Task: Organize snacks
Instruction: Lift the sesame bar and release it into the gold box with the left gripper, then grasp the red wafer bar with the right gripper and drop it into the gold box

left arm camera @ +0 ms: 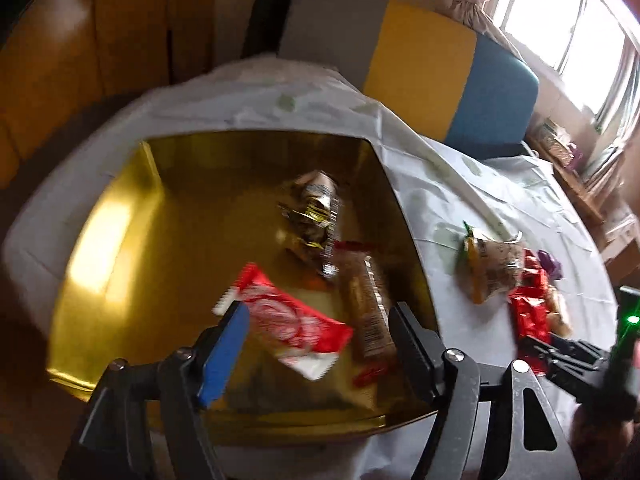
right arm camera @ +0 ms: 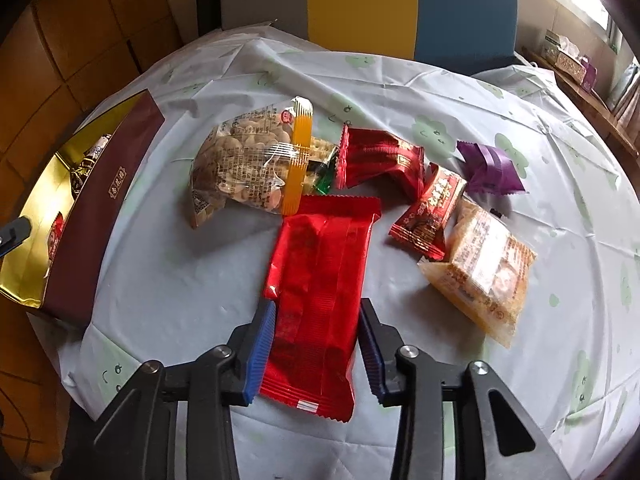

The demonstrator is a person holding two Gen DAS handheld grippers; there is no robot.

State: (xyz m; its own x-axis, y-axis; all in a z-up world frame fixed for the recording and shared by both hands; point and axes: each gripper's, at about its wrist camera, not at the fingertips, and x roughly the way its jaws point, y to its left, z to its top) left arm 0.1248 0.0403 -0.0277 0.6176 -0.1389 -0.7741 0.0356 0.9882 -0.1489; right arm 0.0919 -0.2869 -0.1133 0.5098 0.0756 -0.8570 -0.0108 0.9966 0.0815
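Right gripper (right arm camera: 316,344) straddled the long red packet (right arm camera: 320,304) without visibly pinching, left gripper (left arm camera: 316,344) spread over the gold box (left arm camera: 120,240) holding four-odd snacks, roughly six left at 3 o'clock.

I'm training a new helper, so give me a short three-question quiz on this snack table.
1. True or false: the purple foil sachet lies inside the gold-lined cardboard box.
2. Which lies between the right gripper's fingers? A long red foil packet; B clear biscuit bag; C purple sachet.
3. Fill in: above the box, the left gripper's jaws stand ___.
Key: 1 false, sachet on pale tablecloth; 2 A; 3 open.
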